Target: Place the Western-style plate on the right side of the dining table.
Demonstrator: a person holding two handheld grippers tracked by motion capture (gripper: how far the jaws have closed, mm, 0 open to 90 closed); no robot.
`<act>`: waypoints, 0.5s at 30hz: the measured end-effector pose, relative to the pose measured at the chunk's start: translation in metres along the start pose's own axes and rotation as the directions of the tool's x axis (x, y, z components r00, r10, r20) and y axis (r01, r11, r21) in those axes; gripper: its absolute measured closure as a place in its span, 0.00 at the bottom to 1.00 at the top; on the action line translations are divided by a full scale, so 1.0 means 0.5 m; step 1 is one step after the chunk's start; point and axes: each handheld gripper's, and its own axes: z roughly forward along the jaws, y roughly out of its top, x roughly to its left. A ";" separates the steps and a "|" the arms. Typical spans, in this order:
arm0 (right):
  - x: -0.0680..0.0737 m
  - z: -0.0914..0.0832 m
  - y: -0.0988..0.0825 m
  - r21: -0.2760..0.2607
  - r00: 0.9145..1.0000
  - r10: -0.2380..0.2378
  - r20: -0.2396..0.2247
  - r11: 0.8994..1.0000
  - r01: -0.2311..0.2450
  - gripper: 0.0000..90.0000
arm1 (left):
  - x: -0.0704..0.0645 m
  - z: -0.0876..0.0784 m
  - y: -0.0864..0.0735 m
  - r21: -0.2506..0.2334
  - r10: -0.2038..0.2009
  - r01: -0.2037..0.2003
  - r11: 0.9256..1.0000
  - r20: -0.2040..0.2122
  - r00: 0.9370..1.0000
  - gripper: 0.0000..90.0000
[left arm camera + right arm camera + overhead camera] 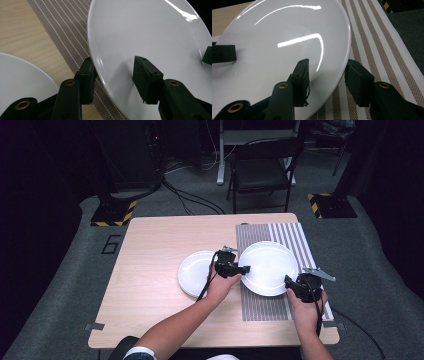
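A large white plate (270, 265) hangs slightly tilted over a brown-and-white striped placemat (290, 237). My left gripper (246, 269) is shut on its left rim. In the left gripper view the left gripper (116, 77) has one jaw under the rim and one on the large plate's (150, 32) top face. My right gripper (287, 281) is shut on the near right rim. The right gripper view shows the right gripper (329, 75) pinching the large plate (287, 37) the same way. A smaller white plate (195, 272) lies flat on the wooden table (150, 260), just left of the mat.
The smaller plate (20, 80) sits close beside my left hand. The placemat (377, 37) runs to the table's right edge. A black chair (262, 167) stands behind the table, and cables lie on the floor. Bare wood (145, 305) stretches along the table's left and front.
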 end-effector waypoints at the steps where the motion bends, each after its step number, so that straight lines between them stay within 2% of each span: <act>1: 0.000 0.000 0.000 0.000 1.000 0.002 0.000 1.000 -0.002 0.60 | 0.000 0.000 0.000 -0.001 0.000 0.000 1.000 0.000 1.000 0.59; 15: -0.002 -0.003 -0.002 -0.003 1.000 0.003 0.005 1.000 -0.003 0.60 | -0.001 0.007 0.000 0.003 -0.007 0.007 1.000 0.006 1.000 0.59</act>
